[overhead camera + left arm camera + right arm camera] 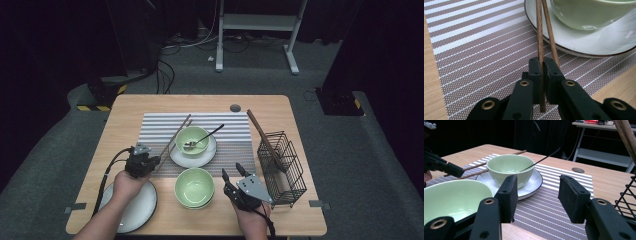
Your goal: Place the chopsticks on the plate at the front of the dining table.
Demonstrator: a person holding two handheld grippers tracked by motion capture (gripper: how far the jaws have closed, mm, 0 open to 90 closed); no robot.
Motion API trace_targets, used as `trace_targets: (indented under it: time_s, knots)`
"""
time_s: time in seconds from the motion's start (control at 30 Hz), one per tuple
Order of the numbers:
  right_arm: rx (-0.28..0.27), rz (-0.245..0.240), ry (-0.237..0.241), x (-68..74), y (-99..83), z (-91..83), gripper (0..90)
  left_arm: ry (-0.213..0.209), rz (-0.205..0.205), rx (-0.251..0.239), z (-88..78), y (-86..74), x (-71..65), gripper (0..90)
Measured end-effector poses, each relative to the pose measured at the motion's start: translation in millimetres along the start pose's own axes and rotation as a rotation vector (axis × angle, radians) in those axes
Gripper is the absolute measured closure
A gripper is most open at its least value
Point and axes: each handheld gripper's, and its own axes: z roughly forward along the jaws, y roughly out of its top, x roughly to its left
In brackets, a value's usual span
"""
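Left gripper clamps unmarked chopsticks beside the plate.

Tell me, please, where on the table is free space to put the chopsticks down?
Bare wood lies along the table's left edge, beside the striped placemat, and in a strip behind the placemat. The placemat's far left part is bare too. The middle is crowded: bowl on saucer, second bowl. The wire basket fills the right side.

No words, labels, brands or numbers can be read anywhere — nothing legible on any surface.
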Motion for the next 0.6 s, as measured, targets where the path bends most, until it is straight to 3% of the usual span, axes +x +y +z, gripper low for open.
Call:
trace_targets:
  time_s: [0.6]
  knots:
    - [-0.002,-0.002,0.002,0.7,0.2,-0.4,49.4,0.010,-0.003,0.046,4.2,0.1,-0.5,84.7]
